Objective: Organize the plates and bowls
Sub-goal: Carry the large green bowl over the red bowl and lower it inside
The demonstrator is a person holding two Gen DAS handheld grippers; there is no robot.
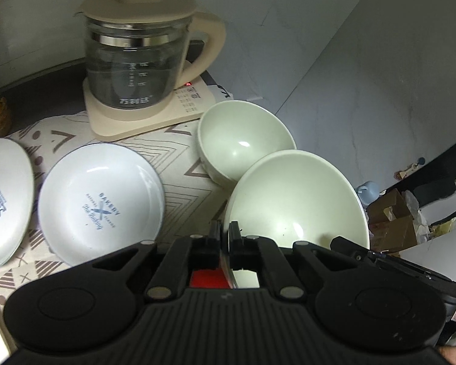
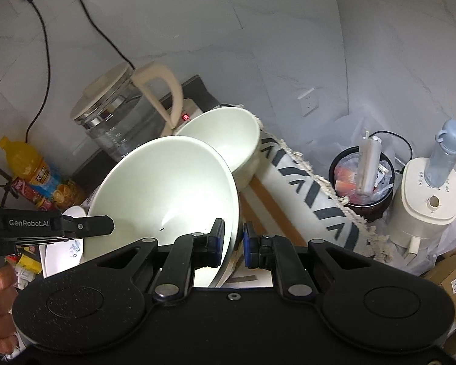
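A large pale green bowl [image 1: 295, 200] hangs tilted above the table's right edge, held from two sides. My left gripper [image 1: 225, 226] is shut on its near rim. From the right wrist view the same bowl [image 2: 167, 188] has my right gripper [image 2: 232, 231] shut on its right rim, and my left gripper [image 2: 108, 225] reaches in at its left rim. A smaller green bowl [image 1: 243, 143] stands on the cloth just behind it. Two white printed plates [image 1: 100, 203] [image 1: 3, 203] lie side by side to the left.
A glass kettle [image 1: 136, 54] on its beige base stands at the back on the patterned cloth [image 1: 179, 164]. An orange drink bottle [image 2: 30, 167] is at far left. Right of the table on the floor are a bin [image 2: 361, 179], a white appliance [image 2: 425, 200] and boxes.
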